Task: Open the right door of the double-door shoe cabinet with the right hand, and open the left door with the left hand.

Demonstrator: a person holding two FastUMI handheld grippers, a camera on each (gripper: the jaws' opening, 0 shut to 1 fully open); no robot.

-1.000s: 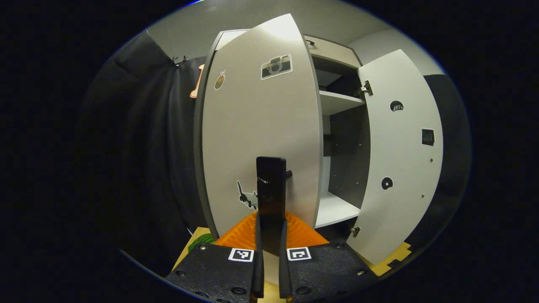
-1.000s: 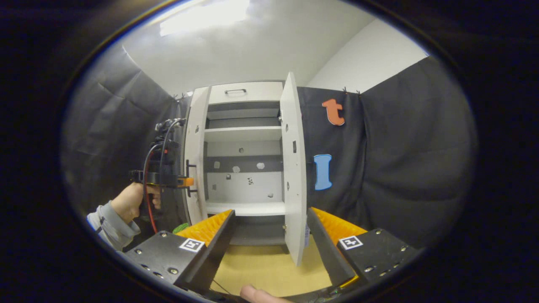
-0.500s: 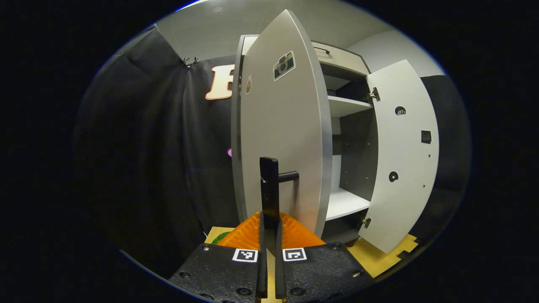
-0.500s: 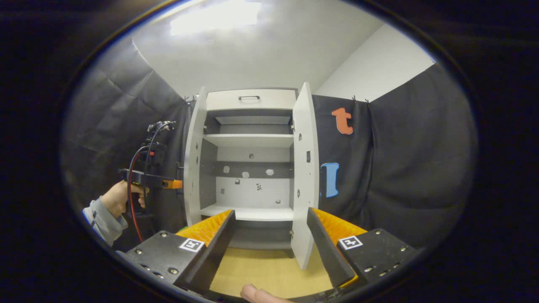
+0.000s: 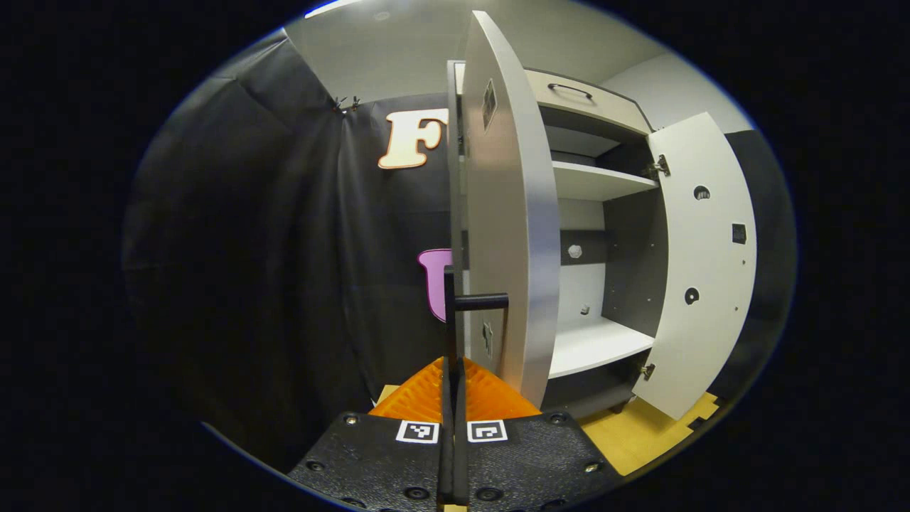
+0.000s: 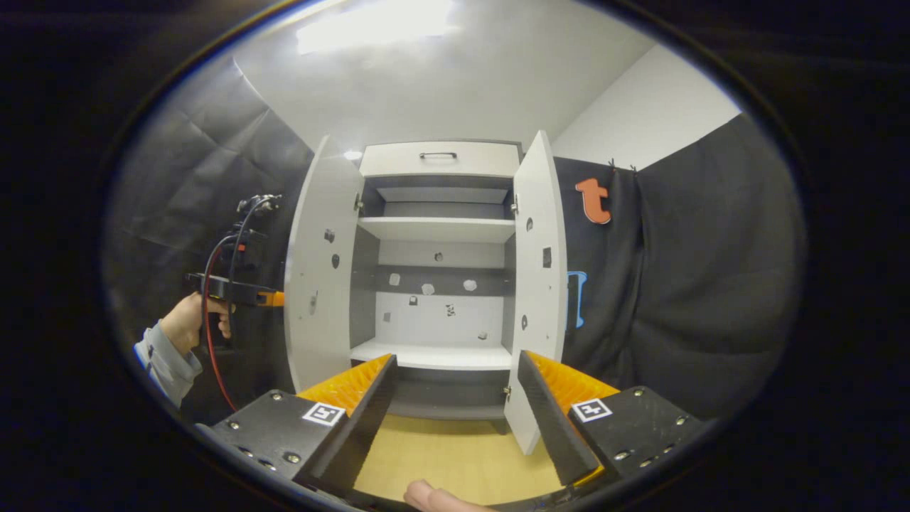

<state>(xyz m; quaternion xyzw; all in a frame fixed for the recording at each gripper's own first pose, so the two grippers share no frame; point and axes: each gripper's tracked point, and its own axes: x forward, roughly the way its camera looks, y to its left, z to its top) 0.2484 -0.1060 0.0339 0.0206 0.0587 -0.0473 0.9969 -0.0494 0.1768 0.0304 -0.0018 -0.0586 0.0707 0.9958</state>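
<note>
The pale grey shoe cabinet (image 6: 437, 242) stands with both doors swung out. My left gripper (image 5: 453, 373) is shut on the black bar handle (image 5: 450, 313) of the left door (image 5: 508, 235), which I see almost edge-on. In the right gripper view, a hand holds that left gripper (image 6: 238, 291) at the outer face of the left door (image 6: 320, 277). The right door (image 6: 537, 284) stands wide, and it also shows in the left gripper view as the right door (image 5: 700, 270). My right gripper (image 6: 455, 359) is open, well back from the cabinet, with nothing between its fingers.
Inside are white shelves (image 6: 434, 227) with nothing on them. A closed drawer (image 6: 437, 158) with a dark handle tops the cabinet. Black cloth walls (image 6: 682, 284) flank it on both sides. Pale wooden floor (image 6: 441, 455) lies in front. A person's fingertip (image 6: 426, 494) shows at the bottom edge.
The left door has swung much farther out, from facing the left gripper's camera to nearly edge-on, with the left gripper still on its handle. The right gripper stays open and back.
</note>
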